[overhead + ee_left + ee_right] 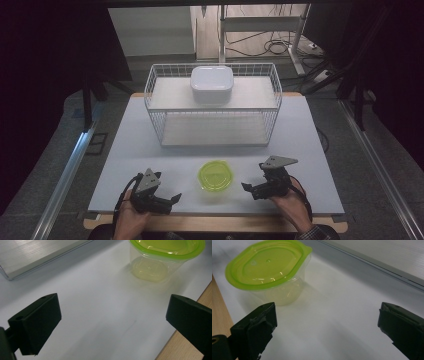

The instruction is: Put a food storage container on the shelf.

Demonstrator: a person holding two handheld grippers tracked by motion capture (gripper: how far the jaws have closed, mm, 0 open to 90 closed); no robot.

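A clear plastic tub with a lime-green lid point(216, 176) stands on the white table near its front edge, between my two grippers. My left gripper point(176, 198) rests to the tub's left, open and holding nothing. The same tub point(162, 257) appears ahead of its jaws at the upper right. My right gripper point(246, 187) rests to the tub's right, open, nothing between its jaws. In the right gripper view the tub point(269, 271) sits at the upper left, beyond the left jaw.
A white wire basket point(160, 117) stands on the table's far half. A white lidded box point(212, 84) sits on the basket's upper shelf. The wooden front edge point(220, 222) runs just behind both hands. Cables lie on the floor beyond the table.
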